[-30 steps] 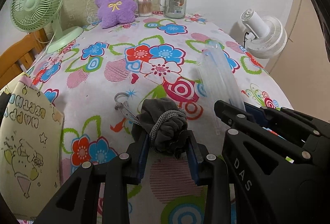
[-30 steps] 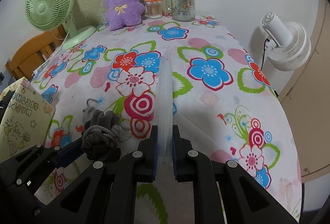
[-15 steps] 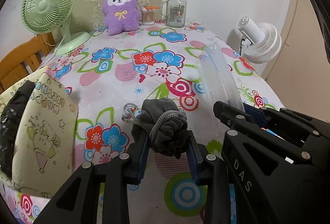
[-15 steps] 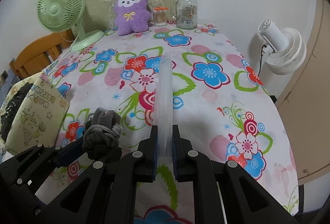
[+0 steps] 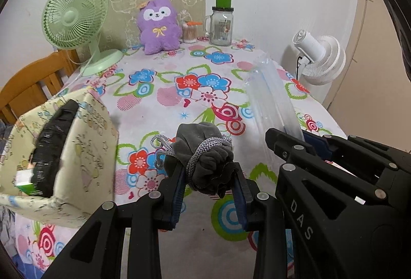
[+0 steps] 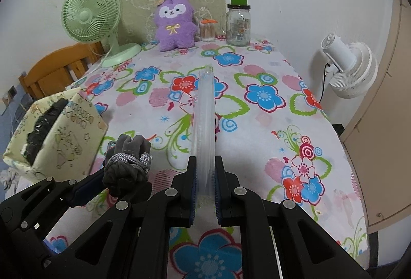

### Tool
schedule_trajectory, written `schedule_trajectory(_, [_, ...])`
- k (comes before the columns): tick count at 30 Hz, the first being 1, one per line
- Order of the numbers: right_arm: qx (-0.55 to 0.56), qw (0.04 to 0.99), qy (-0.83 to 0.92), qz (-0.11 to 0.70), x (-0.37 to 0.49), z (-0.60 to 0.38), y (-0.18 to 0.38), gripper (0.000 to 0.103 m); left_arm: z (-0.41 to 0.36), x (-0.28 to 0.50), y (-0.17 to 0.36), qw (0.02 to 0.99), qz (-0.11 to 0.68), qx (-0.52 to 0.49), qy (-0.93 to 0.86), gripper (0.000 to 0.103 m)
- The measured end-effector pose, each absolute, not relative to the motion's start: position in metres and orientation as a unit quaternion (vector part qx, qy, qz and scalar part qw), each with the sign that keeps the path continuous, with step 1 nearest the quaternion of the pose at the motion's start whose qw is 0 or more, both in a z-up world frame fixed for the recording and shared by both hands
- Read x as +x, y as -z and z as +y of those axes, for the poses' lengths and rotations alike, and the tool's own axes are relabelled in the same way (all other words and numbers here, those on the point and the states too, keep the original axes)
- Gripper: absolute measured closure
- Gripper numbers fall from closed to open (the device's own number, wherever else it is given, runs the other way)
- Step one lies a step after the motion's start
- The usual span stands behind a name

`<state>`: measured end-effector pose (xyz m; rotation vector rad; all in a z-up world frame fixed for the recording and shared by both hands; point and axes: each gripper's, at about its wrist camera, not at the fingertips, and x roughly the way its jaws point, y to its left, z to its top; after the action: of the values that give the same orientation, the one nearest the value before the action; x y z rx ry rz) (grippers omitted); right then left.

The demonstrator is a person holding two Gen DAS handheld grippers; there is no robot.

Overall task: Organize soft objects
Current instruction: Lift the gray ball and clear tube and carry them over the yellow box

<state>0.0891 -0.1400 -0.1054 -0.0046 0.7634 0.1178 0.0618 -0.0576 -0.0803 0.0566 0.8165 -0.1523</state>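
the left hand-held gripper (image 5: 209, 177) clamps a grey cord-tied cloth bundle (image 5: 204, 157) above the floral surface (image 5: 164, 102). only the right wrist view shows the right hand-held gripper (image 6: 204, 184) pinching a clear plastic pack (image 6: 204, 122) edge-on. a fabric bin (image 5: 77, 150) sits left; a white fan (image 6: 352, 68) stands beyond the surface.
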Motion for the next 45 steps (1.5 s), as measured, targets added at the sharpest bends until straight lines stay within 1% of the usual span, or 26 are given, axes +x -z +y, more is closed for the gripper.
schedule_trajectory(23, [-0.012, 0.942, -0.070, 0.329, 0.041, -0.122, 0.054, 0.089, -0.041, 0.020, 0.030, 0.933, 0.351, 0.037, 0.063, 0.069])
schedule_trajectory(45, [-0.017, 0.945, -0.089, 0.315, 0.043, -0.083, 0.017, 0.089, -0.006, 0.021, -0.006, 0.940, 0.334, 0.044, 0.044, 0.069])
